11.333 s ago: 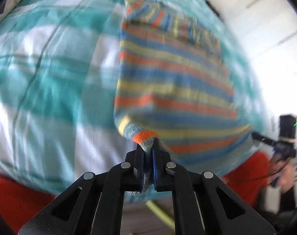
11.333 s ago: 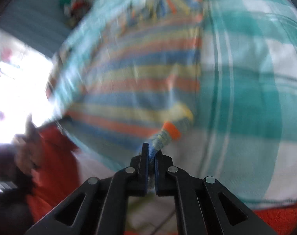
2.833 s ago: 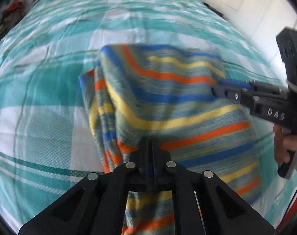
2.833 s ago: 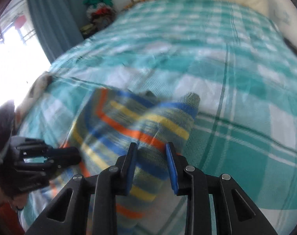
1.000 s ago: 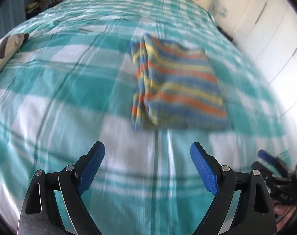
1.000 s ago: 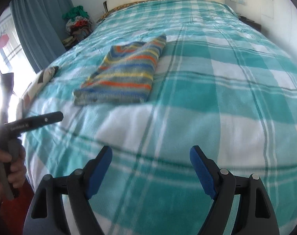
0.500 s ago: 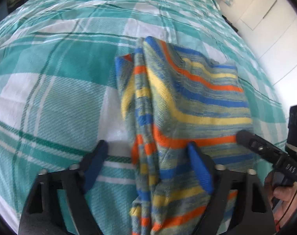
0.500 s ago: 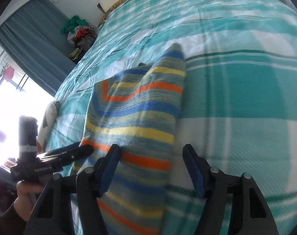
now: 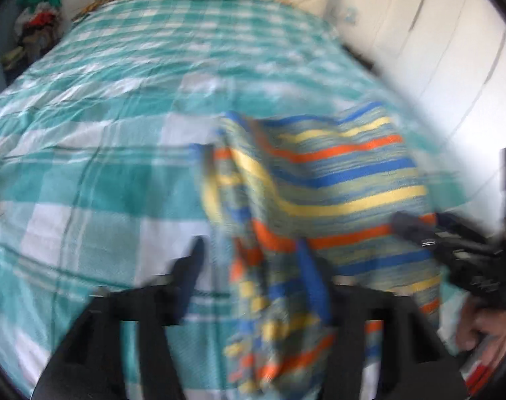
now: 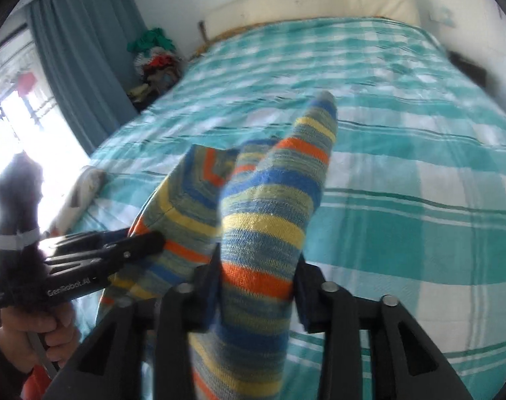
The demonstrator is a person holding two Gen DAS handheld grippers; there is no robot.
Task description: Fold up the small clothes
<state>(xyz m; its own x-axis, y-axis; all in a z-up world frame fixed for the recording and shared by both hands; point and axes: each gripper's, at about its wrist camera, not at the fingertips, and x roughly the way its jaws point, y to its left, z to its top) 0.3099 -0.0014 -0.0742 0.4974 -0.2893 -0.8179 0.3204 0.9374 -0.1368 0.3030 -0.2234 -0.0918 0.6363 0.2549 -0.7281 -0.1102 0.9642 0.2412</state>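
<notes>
Your right gripper (image 10: 258, 280) and left gripper (image 9: 253, 263) each straddle the folded striped knitted garment (image 10: 263, 200), jaws apart, to lift it off the teal checked bed (image 10: 403, 183).

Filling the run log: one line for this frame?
phase: regrasp folded striped garment | left gripper: blurred, state unclear | right gripper: straddling garment, not clamped | surface: checked bedspread

The bed (image 10: 419, 180) is wide and flat, with lots of open cover (image 9: 86, 173) on the left, the right and up toward the pillow (image 10: 319, 0). The striped top (image 10: 263, 220) fills the near middle and sits between the fingers of both grippers. A wall (image 9: 436, 50) runs close along one side. A clothes pile (image 10: 154, 63) and curtain (image 10: 86, 60) stand beside the other.
</notes>
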